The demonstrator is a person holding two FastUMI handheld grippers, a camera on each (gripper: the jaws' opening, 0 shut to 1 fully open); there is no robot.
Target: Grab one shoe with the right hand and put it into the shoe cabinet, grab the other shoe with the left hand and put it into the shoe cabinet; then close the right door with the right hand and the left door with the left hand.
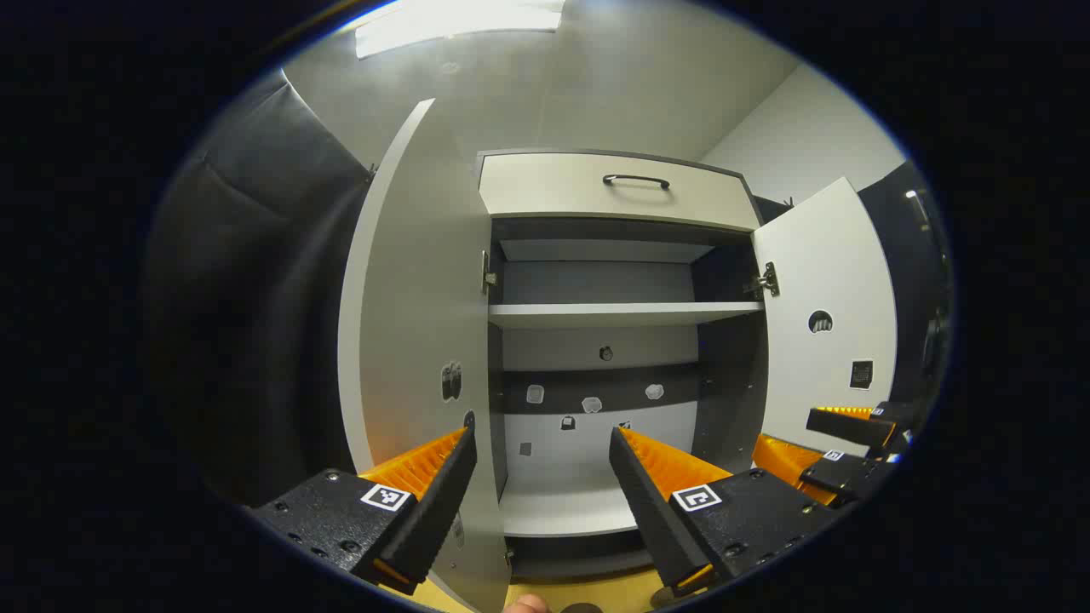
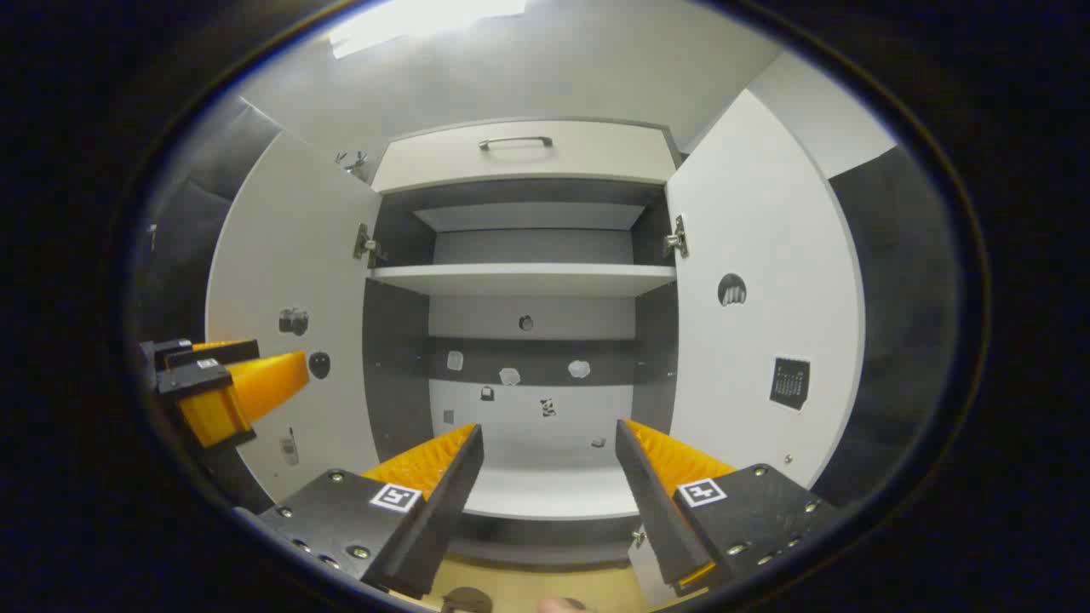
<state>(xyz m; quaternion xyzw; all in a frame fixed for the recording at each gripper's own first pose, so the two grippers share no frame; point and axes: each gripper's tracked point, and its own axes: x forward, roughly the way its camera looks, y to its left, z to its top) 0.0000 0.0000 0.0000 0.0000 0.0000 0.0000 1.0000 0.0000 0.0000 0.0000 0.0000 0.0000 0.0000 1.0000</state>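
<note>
In the left gripper view, the left door (image 1: pixel 400 298) of the shoe cabinet (image 1: pixel 613 183) stands swung open at centre left, its edge running down to the bottom of the frame just beside the left finger of the left gripper (image 1: pixel 541 464). That gripper is held level, pointing into the cabinet, its jaws spread wide and holding nothing. Through the gap lies the bare bottom shelf (image 1: pixel 566 511); above it, at mid-frame, a middle shelf (image 1: pixel 622 314), and higher still a drawer front with a dark handle (image 1: pixel 636 180). The right door (image 1: pixel 830 332) is open at the right, and the right gripper (image 1: pixel 817 447) shows in front of it at lower right. In the right gripper view, the left gripper (image 2: pixel 255 370) sits at the left edge before the open left door (image 2: pixel 289 315). The right gripper (image 2: pixel 549 464) at bottom centre also points level at the cabinet's opening, jaws apart and empty, with the open right door (image 2: pixel 758 289) to the right. A strip of tan floor (image 2: pixel 528 587) shows at the bottom edge.
</note>
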